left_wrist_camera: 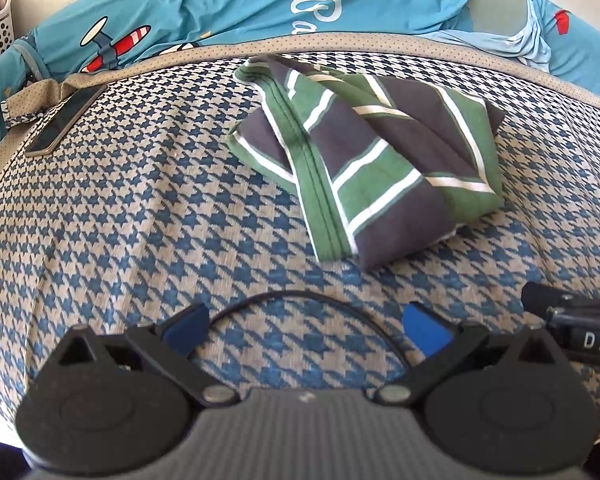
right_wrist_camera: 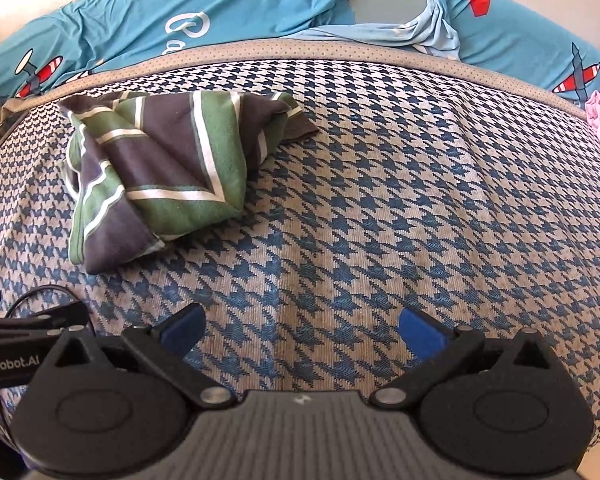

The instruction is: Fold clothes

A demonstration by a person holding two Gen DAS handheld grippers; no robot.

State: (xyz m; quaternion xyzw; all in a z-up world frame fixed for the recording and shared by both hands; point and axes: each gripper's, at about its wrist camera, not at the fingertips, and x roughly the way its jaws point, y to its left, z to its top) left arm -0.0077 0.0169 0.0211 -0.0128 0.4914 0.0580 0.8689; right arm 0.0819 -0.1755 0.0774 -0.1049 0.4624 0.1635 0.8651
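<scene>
The left gripper point(left_wrist_camera: 306, 326) hangs low over the houndstooth mat point(left_wrist_camera: 120, 220) with its blue fingers point(left_wrist_camera: 186, 326) spread wide and nothing between them. The right gripper point(right_wrist_camera: 302, 328) is just as wide and just as empty, close beside it on the right; each tool's body pokes into the other's view.

The striped shirt point(left_wrist_camera: 372, 156) lies apart from both, at about one o'clock from the left gripper and ten to eleven o'clock from the right point(right_wrist_camera: 160, 168). It looks bundled into a rough, lumpy packet of green, dark and white bands, with a loose dark corner sticking out toward the blue bedding point(right_wrist_camera: 240, 8) behind. The folding appears largely done, though untidy.

Risks from here: a pinch on the top layer alone would likely peel the packet open. With the two tools this close, reaching in together could make them collide. The cable point(left_wrist_camera: 300, 300) looping ahead of the left gripper could drag on the cloth. A phone point(left_wrist_camera: 66, 120) lies at ten o'clock near the mat's edge, where a wide sweep might knock it.
</scene>
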